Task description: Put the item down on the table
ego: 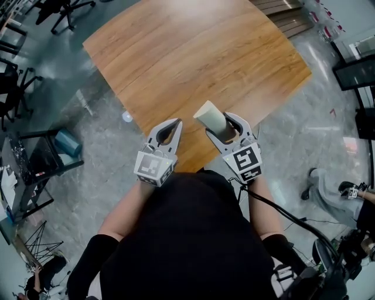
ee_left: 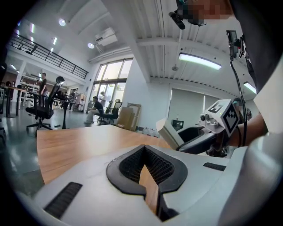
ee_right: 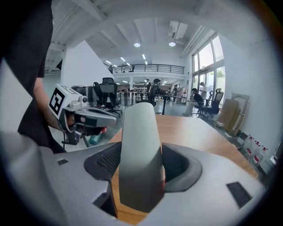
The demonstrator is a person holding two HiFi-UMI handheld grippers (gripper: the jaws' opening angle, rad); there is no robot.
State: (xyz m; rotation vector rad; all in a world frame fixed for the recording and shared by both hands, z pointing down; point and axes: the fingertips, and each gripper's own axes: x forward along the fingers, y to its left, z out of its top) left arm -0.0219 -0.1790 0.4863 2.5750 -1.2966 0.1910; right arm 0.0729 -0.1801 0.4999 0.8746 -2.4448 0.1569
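A pale grey-beige cylinder [ego: 210, 117] is clamped between the jaws of my right gripper [ego: 221, 126], tilted up and to the left over the near edge of the wooden table [ego: 193, 53]. In the right gripper view the cylinder [ee_right: 138, 154] fills the gap between the dark pads of the right gripper [ee_right: 139, 170], and the table [ee_right: 194, 132] stretches beyond. My left gripper [ego: 176, 123] hovers just left of it over the same table edge, jaws closed with nothing between them. The left gripper view shows the left gripper [ee_left: 144, 150] with tips together and the cylinder [ee_left: 170, 133] to the right.
Black office chairs [ego: 61, 12] stand on the grey floor at the far left. A black stand holding a teal roll [ego: 67, 142] sits left of the table. A seated person's legs [ego: 328, 190] and cables lie at the right. Wooden steps [ego: 290, 17] are behind the table.
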